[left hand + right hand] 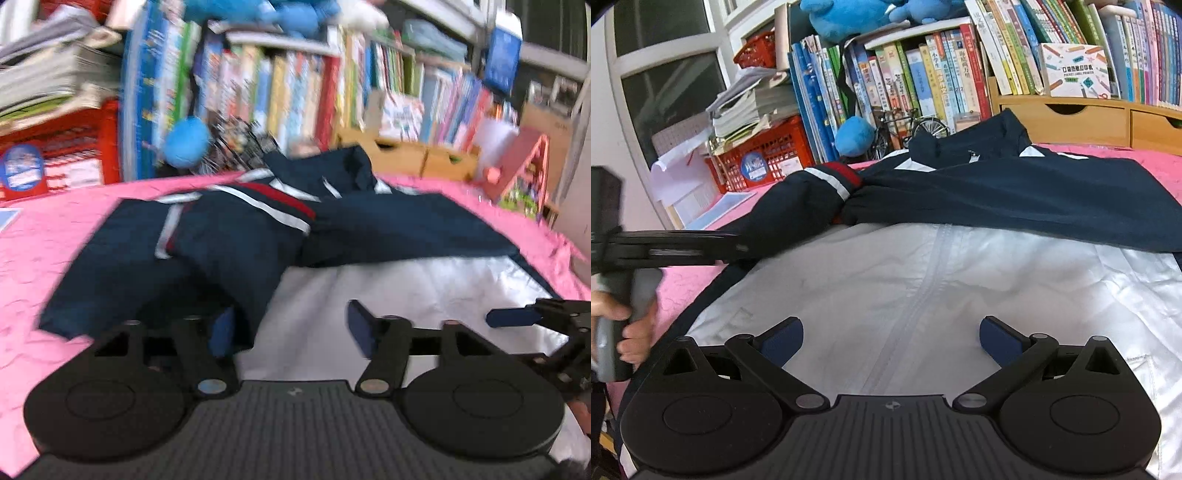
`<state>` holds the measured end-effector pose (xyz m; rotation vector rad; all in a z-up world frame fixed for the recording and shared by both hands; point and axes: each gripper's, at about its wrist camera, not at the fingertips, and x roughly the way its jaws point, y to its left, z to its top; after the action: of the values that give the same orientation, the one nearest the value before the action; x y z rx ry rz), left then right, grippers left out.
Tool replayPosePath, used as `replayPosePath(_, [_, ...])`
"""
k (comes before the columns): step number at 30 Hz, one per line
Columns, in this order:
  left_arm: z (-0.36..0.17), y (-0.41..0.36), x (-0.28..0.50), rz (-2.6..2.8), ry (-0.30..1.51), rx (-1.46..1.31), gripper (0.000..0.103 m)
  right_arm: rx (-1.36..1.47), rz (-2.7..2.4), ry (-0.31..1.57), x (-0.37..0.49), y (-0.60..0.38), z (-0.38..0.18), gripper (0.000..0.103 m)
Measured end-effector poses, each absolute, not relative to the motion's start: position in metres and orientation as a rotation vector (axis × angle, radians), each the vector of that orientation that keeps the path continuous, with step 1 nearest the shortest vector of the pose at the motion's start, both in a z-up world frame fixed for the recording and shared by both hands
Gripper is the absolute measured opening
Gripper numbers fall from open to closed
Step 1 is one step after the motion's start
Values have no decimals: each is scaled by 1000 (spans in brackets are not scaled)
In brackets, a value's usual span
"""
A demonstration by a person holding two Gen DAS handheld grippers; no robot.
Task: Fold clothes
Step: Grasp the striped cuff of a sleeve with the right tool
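A navy and white jacket (388, 236) lies on a pink bedspread (44, 251), its white lower part (923, 280) toward me and a navy sleeve with white and red stripes (236, 236) folded across it. My left gripper (291, 328) is open, its left finger under or against the sleeve's edge. My right gripper (890, 336) is open and empty, hovering over the white fabric and its zip. The right gripper also shows in the left wrist view (517, 317). The left gripper shows at the left edge of the right wrist view (738, 243).
A bookshelf full of books (923, 81) stands behind the bed, with a red crate (764, 155), a blue plush toy (855, 134), a model bicycle (908, 129) and wooden drawers (1082, 118). The bedspread's edge is to the left.
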<state>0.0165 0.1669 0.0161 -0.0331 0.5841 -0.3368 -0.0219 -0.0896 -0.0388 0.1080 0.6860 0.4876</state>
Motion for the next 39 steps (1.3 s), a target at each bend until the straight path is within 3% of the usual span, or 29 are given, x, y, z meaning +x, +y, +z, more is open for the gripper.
replayPosePath(8, [1,218,4,-158,541,-128,84,126,550,701,4,-62,7,103])
replayPosePath(16, [-6,241,14,-92,612,-246,85,-154,596,624,54,59,42,103])
replayPosePath(19, [-7,249,11,-105,600,-295,85,-142,529,635,64,52,36,92])
replayPosePath(24, [-8,258,8,-119,586,-347,85,-122,418,653,83,42,28,58])
replayPosePath(29, [-8,256,8,-116,588,-336,89,-102,307,669,101,32,19,58])
replayPosePath(31, [-7,256,9,-116,590,-330,90,-77,256,672,106,21,17,63])
replayPosePath(33, [-8,254,9,-115,593,-320,90,11,189,672,104,-16,15,74])
replayPosePath(39, [-8,249,10,-107,605,-283,91,239,72,757,104,-90,-7,84])
